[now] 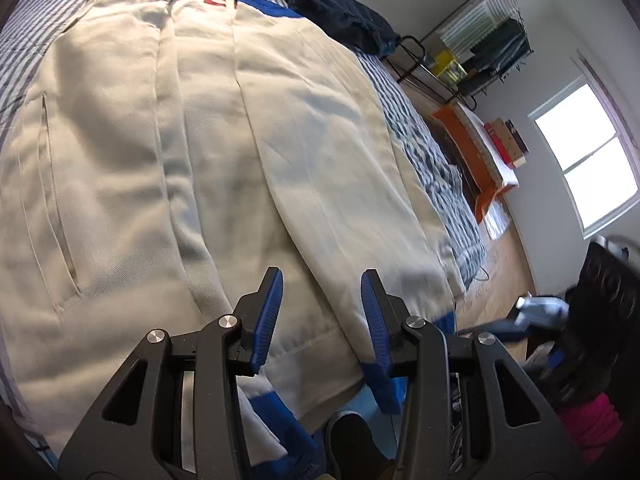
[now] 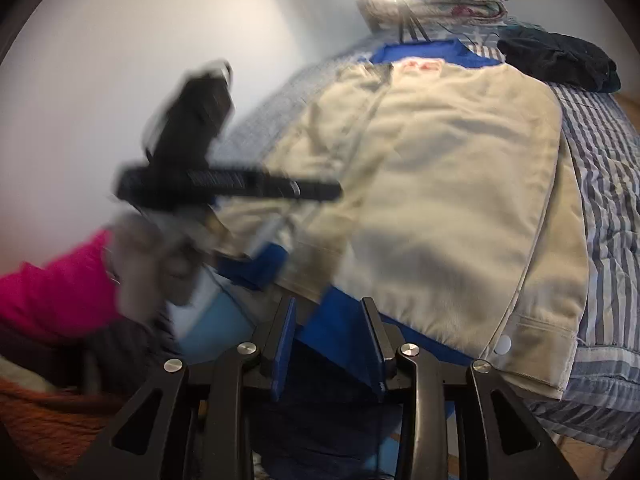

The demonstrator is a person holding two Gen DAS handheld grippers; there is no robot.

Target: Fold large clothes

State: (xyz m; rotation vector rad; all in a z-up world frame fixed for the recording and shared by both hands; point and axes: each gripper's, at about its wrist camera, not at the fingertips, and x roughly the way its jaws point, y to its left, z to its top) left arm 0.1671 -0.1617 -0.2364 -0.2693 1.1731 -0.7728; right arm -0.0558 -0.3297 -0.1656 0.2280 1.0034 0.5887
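A large cream jacket (image 1: pixel 248 152) with blue trim and red letters lies spread on a striped bed; it also shows in the right wrist view (image 2: pixel 448 200). My left gripper (image 1: pixel 322 280) is open and empty, hovering just above the jacket's lower part near its blue hem. My right gripper (image 2: pixel 330 306) is open and empty, near the blue hem (image 2: pixel 332 328) at the bed's near edge. The left gripper (image 2: pixel 264 248) shows blurred in the right wrist view, held by a hand in a pink sleeve.
A striped blue-grey duvet (image 1: pixel 436 152) covers the bed. A dark folded garment (image 1: pixel 340 8) lies at the far corner, also in the right wrist view (image 2: pixel 560 60). A clothes rack (image 1: pixel 480 44), an orange-covered bench (image 1: pixel 472 152) and a window (image 1: pixel 584 156) stand beyond the bed.
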